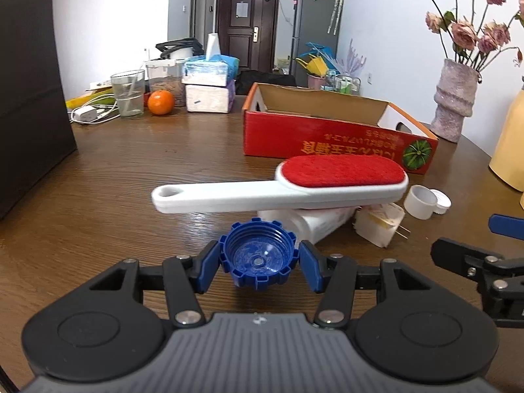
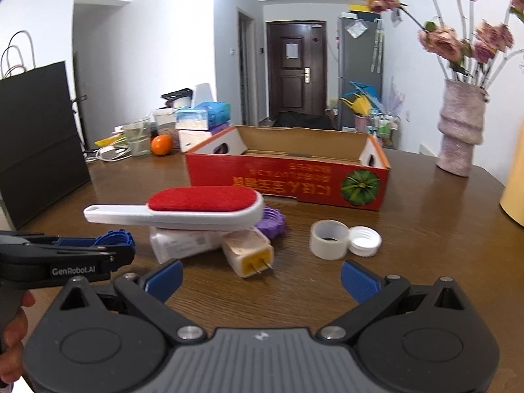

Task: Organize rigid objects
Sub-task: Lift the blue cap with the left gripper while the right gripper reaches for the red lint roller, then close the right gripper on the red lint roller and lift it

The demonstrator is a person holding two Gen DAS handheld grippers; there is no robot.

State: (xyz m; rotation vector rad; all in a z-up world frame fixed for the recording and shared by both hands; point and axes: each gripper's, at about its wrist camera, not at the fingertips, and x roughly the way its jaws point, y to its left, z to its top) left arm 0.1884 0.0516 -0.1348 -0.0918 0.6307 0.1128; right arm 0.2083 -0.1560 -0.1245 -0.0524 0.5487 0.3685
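left claw (image 1: 258,270): clamped on the blue cap (image 1: 258,258), low centre
right claw (image 2: 262,280): wide open, empty
box (image 2: 288,177): mid-frame, behind the brush (image 2: 183,211)
risk: cap could've clipped the brush, toppling that pile

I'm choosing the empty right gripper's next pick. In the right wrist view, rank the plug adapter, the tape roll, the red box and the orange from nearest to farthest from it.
1. Plug adapter, just ahead, slightly left of centre.
2. Tape roll, ahead right, only a little farther.
3. Red box, mid-table behind both.
4. Orange, far left, at the table's back.
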